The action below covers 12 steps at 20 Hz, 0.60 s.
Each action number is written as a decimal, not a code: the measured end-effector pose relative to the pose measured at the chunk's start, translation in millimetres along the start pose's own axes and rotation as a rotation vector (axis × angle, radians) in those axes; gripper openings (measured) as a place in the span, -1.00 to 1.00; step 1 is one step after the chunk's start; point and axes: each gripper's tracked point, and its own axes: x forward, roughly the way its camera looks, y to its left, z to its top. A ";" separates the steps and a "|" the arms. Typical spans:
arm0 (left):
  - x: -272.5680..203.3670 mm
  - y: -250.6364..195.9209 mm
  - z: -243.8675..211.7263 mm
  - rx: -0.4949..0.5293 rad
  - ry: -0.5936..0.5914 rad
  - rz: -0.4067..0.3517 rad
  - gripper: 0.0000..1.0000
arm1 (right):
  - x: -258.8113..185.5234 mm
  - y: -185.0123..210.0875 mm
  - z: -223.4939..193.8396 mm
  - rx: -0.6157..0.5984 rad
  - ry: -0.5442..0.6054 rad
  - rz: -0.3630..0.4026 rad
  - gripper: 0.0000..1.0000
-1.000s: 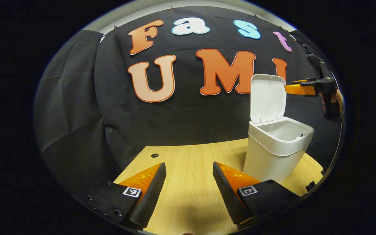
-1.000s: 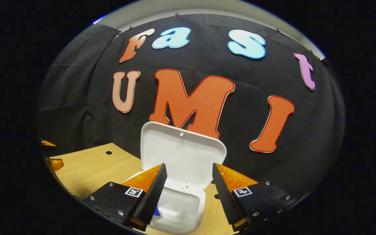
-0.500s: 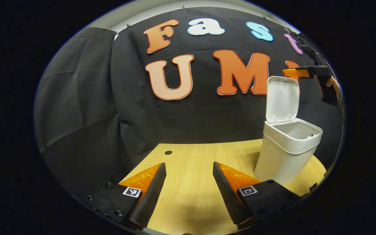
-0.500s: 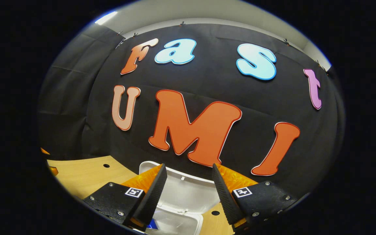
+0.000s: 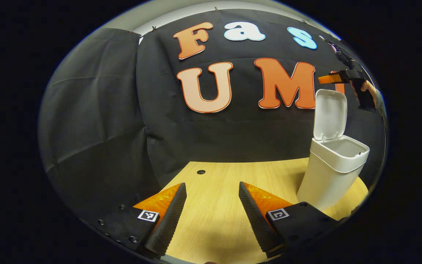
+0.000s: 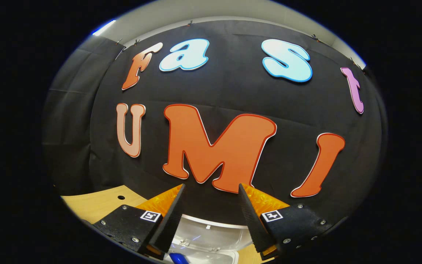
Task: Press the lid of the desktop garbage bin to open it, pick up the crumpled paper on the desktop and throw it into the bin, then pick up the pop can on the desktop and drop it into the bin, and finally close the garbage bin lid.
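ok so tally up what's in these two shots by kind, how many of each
garbage bin: 1, its lid standing open
grippers: 2, the left gripper and the right gripper, both open
wooden table: 1
blue thing at the bin's mouth: 1, too cut off to name
total: 5

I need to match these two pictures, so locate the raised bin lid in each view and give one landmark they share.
Left gripper view: the bin lid stands upright at the right, above the white bin, below the right gripper.
Right gripper view: the lid sits at the bottom edge, between that gripper's own fingers.
Shared landmark: the round hole in the wooden desktop.
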 end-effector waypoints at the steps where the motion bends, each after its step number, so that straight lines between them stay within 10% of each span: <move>1: 1.4 2.1 -0.3 0.000 0.002 -0.001 0.76 | 1.4 -0.4 -3.5 -0.005 0.014 -0.007 0.69; 12: 20.1 3.6 -1.2 0.024 0.008 -0.078 0.84 | -28.8 13.7 -26.1 -0.012 0.100 -0.025 0.61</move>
